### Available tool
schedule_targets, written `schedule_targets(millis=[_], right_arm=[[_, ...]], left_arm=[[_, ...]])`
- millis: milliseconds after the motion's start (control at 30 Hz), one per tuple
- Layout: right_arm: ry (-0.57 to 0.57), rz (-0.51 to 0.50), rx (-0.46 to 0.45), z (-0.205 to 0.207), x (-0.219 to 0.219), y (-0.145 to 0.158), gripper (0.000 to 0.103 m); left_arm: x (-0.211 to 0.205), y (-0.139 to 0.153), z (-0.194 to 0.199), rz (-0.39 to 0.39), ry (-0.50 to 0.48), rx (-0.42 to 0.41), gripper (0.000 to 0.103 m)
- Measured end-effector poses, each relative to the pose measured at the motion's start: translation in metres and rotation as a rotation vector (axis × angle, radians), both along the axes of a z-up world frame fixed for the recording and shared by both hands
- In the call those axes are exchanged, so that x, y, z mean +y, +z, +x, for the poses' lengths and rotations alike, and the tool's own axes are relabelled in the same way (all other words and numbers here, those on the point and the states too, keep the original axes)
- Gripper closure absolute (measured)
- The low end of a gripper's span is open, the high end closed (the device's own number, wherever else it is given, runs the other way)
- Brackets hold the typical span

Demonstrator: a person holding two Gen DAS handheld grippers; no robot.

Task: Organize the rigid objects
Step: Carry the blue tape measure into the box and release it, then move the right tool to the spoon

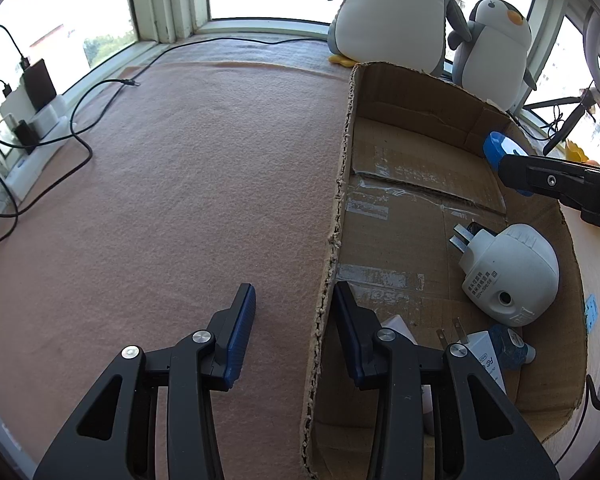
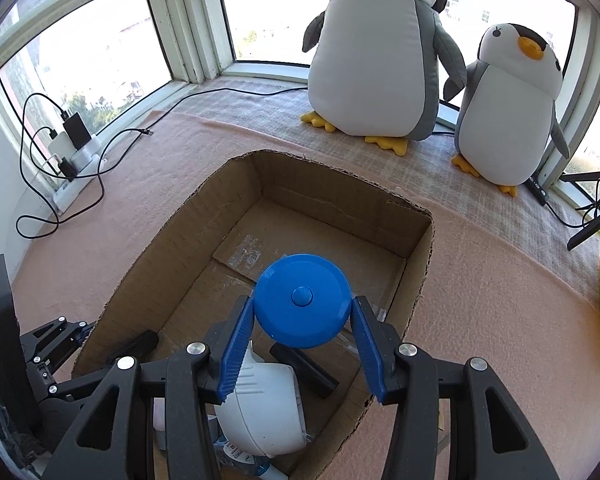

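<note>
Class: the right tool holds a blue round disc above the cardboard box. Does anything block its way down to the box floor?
Partly: beneath the blue disc lie a white plug-in device and a black block; the cardboard box floor farther in is bare.

A bay window (image 2: pixel 100 52) with pale frames (image 2: pixel 188 24) fills the top of both views, and bright daylight washes out the buildings outside. Below it a pink felt cloth (image 1: pixel 160 200) covers the wide sill, with a checked grey cloth (image 2: pixel 260 116) along the far edge. Two plush penguins (image 2: pixel 380 60) stand at the upper right against the glass. At the left edge a white power strip (image 2: pixel 76 184) holds chargers, and black cables (image 1: pixel 80 128) loop across the cloth. At the far right stands what may be a tripod (image 2: pixel 596 216), only partly in view.
</note>
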State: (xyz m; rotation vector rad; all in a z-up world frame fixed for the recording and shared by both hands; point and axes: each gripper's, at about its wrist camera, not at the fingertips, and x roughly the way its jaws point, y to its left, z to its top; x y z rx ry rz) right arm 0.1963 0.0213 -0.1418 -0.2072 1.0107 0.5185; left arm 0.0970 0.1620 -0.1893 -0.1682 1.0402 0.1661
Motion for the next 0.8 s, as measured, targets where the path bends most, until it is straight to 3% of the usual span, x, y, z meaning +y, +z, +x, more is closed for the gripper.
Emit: schedule_targets(millis=[200,433,800], right_arm=[[-0.009,0.011,-0.006,0.001,-0.004,0.003,0.051],[-0.036,0.041,-0.001,0.001,-0.017,0.01,0.051],[-0.156,0.094,0.009,0.002,-0.086,0.022,0.051]], left_arm=[[0.0,0.0,0.0,-0.001,0.0,0.0,0.065],[0.0,0.0,0.0,0.0,0.0,0.0,0.065],[0.0,0.0,0.0,0.0,0.0,0.0,0.065]])
